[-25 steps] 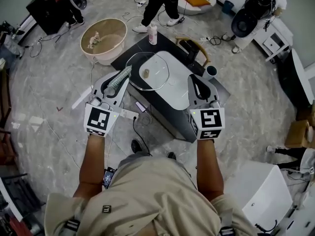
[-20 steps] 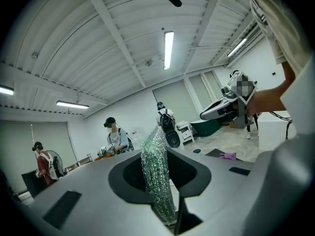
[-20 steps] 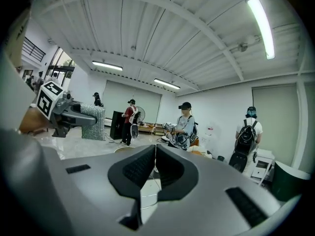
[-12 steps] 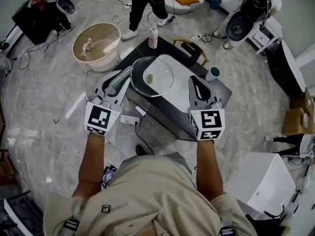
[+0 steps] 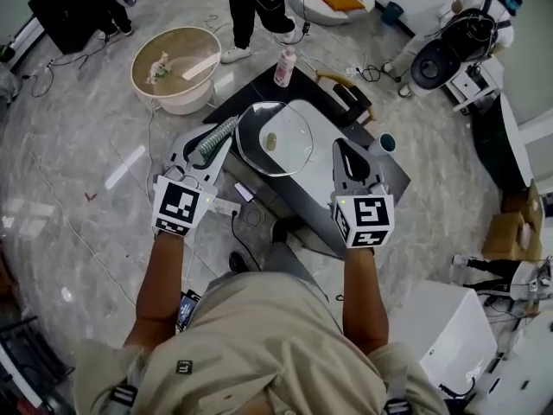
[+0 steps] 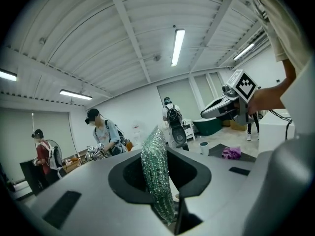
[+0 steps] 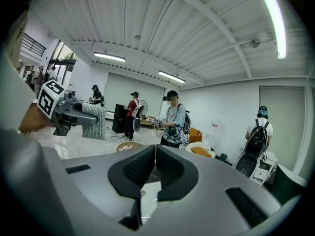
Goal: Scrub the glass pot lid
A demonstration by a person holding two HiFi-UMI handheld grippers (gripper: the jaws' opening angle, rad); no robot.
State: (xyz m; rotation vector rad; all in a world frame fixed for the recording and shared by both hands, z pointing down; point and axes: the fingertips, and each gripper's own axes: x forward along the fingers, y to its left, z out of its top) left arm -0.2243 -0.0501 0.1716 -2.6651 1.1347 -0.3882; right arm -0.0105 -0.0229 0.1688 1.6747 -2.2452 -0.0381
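Left gripper [image 5: 210,143]: clenched on a scouring pad [image 6: 157,173], which stands on edge between the jaws and pokes out past their tips.
Scouring pad: a flat strip of woven metallic mesh, silver-green, glittery and rough.
Right gripper [image 7: 153,167]: the jaws are pressed together, the ribbed black pads meet, and nothing is between them.
Glass pot lid [image 5: 275,137]: round, clear and gently domed, with a thin rim and a small pale knob at its centre. It lies ahead of both grippers, just right of the left one's tip and forward-left of the right one's. It seems to touch neither.
White surface [image 5: 321,128]: smooth and glossy with rounded corners, under the lid. It could be a slab or a shallow basin. It sits on a low black table [image 5: 246,89].
Cup [image 5: 384,143]: cylindrical with a dark rim, just forward-right of the right gripper.
Bottle [image 5: 284,66]: pinkish plastic, upright, well beyond the lid.
Tub [image 5: 175,67]: round and beige, on the marbled floor forward-left of the left gripper.
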